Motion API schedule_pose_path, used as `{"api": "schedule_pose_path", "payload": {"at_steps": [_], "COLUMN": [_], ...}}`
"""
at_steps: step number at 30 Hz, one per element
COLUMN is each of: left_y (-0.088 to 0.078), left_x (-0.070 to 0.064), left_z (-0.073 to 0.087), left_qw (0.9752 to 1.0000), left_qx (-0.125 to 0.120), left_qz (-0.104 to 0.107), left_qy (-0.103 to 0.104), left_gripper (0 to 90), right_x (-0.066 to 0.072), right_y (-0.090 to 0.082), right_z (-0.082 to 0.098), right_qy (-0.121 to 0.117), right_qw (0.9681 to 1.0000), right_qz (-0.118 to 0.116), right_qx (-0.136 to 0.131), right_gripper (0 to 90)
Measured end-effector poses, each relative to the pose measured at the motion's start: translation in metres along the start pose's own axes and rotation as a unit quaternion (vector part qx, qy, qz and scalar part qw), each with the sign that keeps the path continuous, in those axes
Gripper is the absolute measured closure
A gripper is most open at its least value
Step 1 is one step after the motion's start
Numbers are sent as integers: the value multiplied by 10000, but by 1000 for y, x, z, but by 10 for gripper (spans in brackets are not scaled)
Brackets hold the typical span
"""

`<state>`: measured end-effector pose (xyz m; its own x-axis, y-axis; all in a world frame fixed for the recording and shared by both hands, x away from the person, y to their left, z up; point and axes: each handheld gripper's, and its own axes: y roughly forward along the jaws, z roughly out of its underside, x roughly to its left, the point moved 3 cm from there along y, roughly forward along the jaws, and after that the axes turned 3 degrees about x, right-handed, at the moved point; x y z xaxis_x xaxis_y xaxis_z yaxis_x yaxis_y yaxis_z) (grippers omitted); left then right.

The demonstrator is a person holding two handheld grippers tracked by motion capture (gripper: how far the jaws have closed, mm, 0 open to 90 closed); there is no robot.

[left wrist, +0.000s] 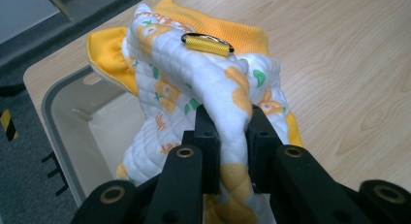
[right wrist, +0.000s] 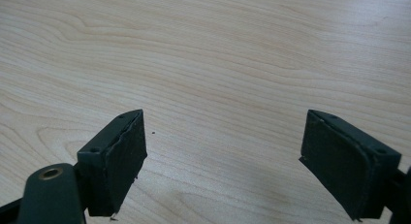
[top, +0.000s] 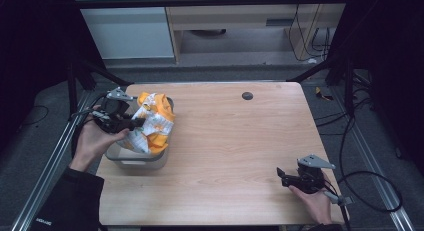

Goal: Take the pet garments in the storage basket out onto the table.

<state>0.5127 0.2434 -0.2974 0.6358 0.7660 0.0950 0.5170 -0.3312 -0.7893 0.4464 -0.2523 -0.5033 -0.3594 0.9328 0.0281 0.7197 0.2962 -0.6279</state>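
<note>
From above, the left gripper (top: 131,124) has its jaws clamped on a bunched yellow-and-white cloth (top: 152,123) that bulges out of a grey bin (top: 135,161) at the table's (top: 235,141) left edge; the grip sits on the near side of the bundle, which looks like a hold meant for lifting the cloth out or tucking it in, though I cannot say which. The right gripper (top: 281,175) rests low near the table's front right corner, well apart, seemingly just waiting. Along the left gripper's own jaws, the cloth (left wrist: 213,88) is soft quilted fabric, white with orange and green prints and a ribbed yellow trim, pinched into a thick fold; a small gold knurled clip (left wrist: 207,43) sits on its top fold. The bin (left wrist: 68,132) is smooth grey plastic with rounded corners. Along the right gripper (right wrist: 223,161), the jaws stand wide apart, holding nothing, over pale wood-grain tabletop.
</note>
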Motion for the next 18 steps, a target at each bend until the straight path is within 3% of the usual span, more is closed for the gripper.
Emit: {"api": "schedule_pose_path", "payload": {"at_steps": [18], "left_y": [15], "left_x": [-42], "left_z": [-15], "left_qw": [9984], "left_qx": [-5], "left_qz": [366], "left_qy": [428], "left_gripper": [786], "right_x": [-1], "right_y": [-1], "right_z": [-1], "right_qy": [4], "right_qw": [10000], "right_qz": [23], "right_qx": [-59], "right_gripper": [159]}}
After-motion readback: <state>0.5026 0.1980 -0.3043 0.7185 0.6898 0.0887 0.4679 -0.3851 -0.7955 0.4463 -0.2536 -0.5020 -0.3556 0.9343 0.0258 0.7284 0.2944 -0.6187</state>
